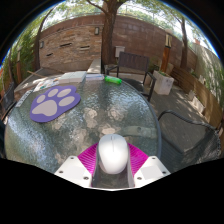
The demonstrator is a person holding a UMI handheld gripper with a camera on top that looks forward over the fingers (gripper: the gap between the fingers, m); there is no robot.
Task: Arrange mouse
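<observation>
A round glass worktop [95,115] stands on a patio, dappled by tree shade. Nearest, at six o'clock, the gripper [113,163] has its jaws closed on a white mouse [113,153], both pink pads [88,158] pressing its sides so it can be carried. Further out, at about ten o'clock, lies a purple paw-shaped mouse mat [54,101], probably where the mouse belongs. At twelve o'clock, by the far rim, sits a small green object [113,80]. Beyond are patio chairs [133,64] and a brick wall [75,45].

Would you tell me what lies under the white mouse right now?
The white mouse sits between the tool's pink pads, over the glass table. Whatever is directly beneath it is hidden.
</observation>
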